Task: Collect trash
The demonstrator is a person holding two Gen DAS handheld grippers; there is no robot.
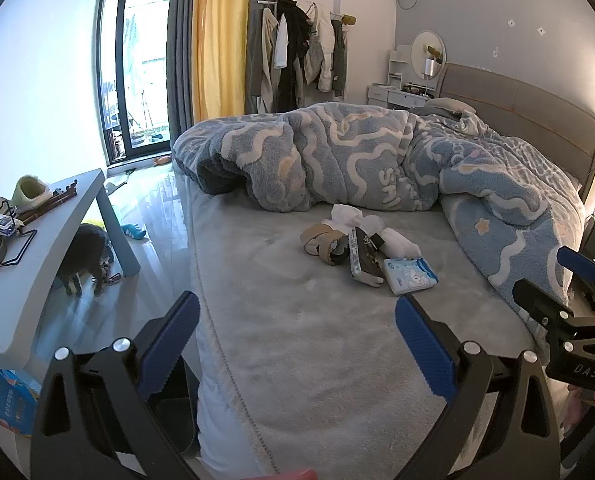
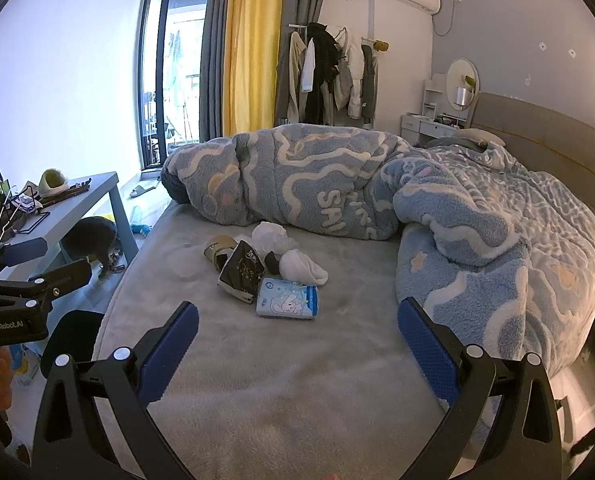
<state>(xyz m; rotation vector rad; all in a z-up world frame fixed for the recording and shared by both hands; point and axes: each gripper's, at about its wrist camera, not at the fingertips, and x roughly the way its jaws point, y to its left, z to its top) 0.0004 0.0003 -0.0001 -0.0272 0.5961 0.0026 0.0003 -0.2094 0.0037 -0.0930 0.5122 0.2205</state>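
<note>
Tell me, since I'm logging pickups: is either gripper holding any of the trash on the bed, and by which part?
Nothing is held. The left gripper and right gripper are both open and empty, short of the trash pile on the bed.

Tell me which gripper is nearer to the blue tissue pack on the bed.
Right, narrowly. The right gripper hangs open just short of the blue tissue pack, which lies almost straight ahead. The left gripper, also open, sits farther back, with the pack ahead and off to its right.
</note>
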